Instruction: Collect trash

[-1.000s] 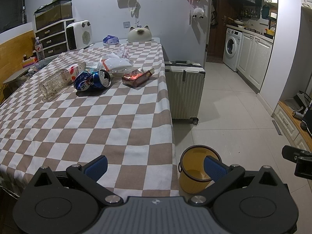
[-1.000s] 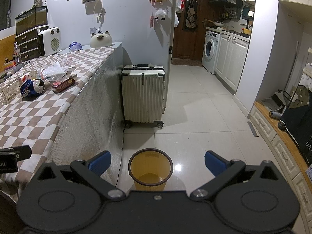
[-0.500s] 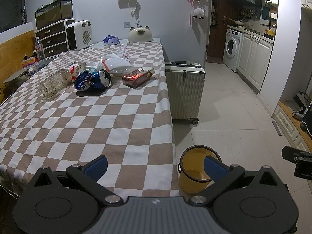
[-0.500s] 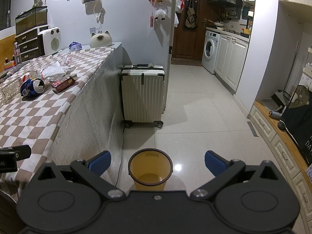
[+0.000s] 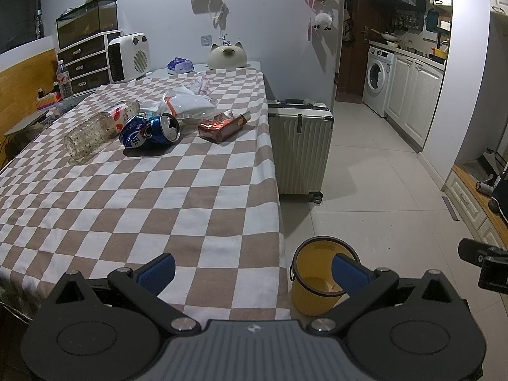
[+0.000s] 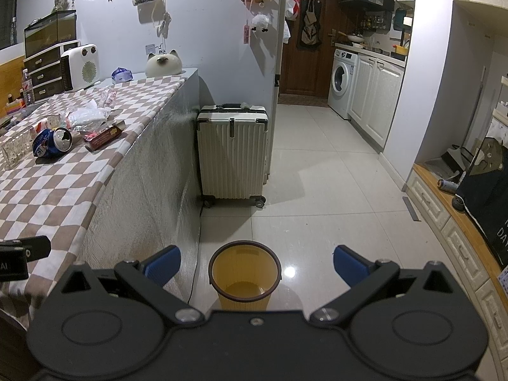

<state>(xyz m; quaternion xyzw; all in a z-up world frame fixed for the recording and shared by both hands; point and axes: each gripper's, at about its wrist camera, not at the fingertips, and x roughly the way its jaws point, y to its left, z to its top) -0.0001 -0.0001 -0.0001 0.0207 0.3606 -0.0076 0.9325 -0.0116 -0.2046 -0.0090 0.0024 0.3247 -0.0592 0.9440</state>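
Note:
On the checkered table (image 5: 158, 209) lies trash in a cluster far ahead: a crushed blue can (image 5: 149, 131), a clear plastic bottle (image 5: 95, 133), a red-brown packet (image 5: 222, 125) and a white plastic bag (image 5: 187, 104). The can also shows in the right wrist view (image 6: 50, 146). A yellow bin (image 5: 312, 289) (image 6: 244, 277) stands on the floor by the table's near corner. My left gripper (image 5: 252, 271) is open and empty over the table's near edge. My right gripper (image 6: 255, 263) is open and empty above the bin.
A white suitcase (image 5: 300, 149) stands against the table's right side. A white heater (image 5: 128, 57), a cat-shaped ornament (image 5: 227, 57) and drawers (image 5: 85, 63) stand at the back. The tiled floor (image 6: 317, 190) runs to a washing machine (image 6: 341, 92) and cabinets.

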